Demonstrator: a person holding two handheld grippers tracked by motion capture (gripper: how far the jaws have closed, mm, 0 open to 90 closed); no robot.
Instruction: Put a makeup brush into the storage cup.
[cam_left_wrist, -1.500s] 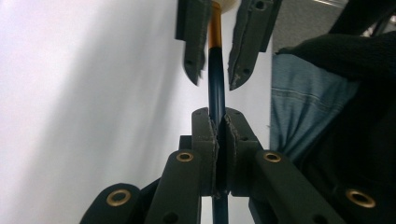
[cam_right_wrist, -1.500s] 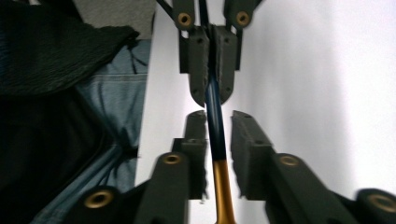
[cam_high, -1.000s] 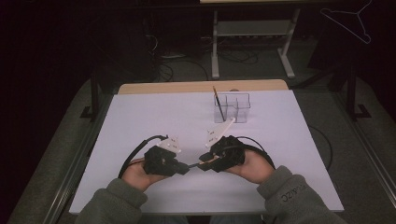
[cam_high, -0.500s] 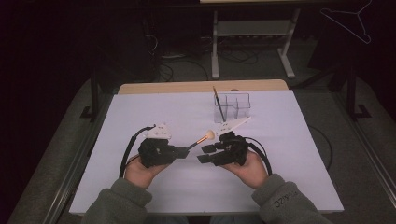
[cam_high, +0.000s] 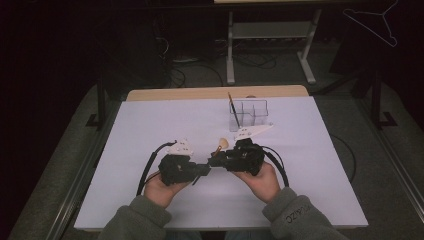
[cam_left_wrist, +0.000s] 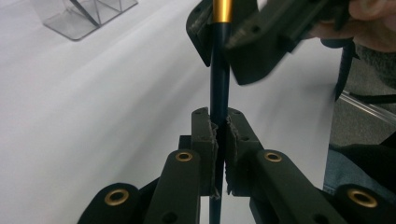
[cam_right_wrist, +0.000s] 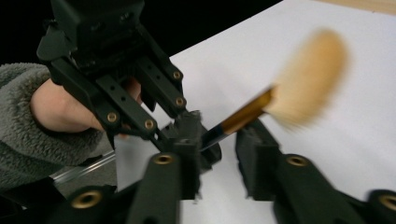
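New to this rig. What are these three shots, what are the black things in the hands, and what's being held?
There is no robot here: a person holds a black two-jaw gripper in each hand. The high view looks down on a white table; the other two cameras ride on the grippers and look along their jaws. The left gripper is shut on the dark handle of a makeup brush. The right gripper has just been closing around the handle near the gold ferrule, with a gap remaining. A clear organiser stands at the back, holding another brush.

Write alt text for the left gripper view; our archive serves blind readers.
The left gripper is shut on a dark blue brush handle with a gold band, which runs up between the right gripper's jaws above a white table.
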